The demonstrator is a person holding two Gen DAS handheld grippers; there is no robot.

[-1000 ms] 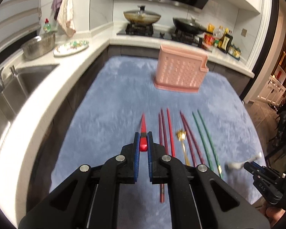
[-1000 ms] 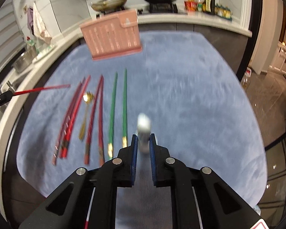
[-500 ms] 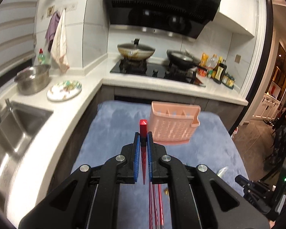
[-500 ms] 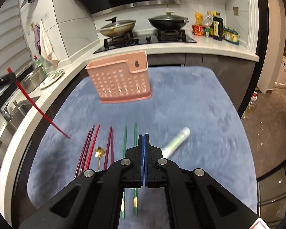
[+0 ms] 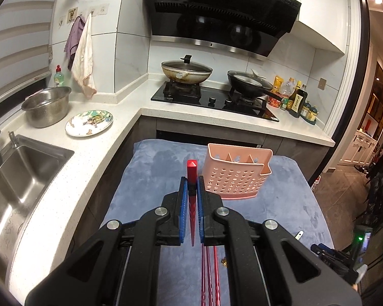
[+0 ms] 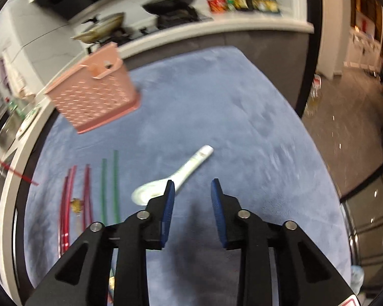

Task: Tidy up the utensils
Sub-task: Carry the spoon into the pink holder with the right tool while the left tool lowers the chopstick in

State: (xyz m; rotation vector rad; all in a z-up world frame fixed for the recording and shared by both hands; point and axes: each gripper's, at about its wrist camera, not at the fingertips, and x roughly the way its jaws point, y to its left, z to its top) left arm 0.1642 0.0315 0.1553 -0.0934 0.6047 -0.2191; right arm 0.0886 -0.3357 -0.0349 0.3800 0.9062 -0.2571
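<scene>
red chopstick (image 5: 191, 178) — tapered, square-ended, gripper-pinched (image 5: 191, 187)

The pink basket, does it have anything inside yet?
Looks empty: the pink basket stands upright, and its visible compartments show only bare walls. The compartment floors are hidden.

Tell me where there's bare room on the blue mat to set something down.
Free: the mat right of the white spoon and the pink basket, out to its right edge. Crowded: the left side, where the red chopsticks and green chopsticks lie together.
</scene>
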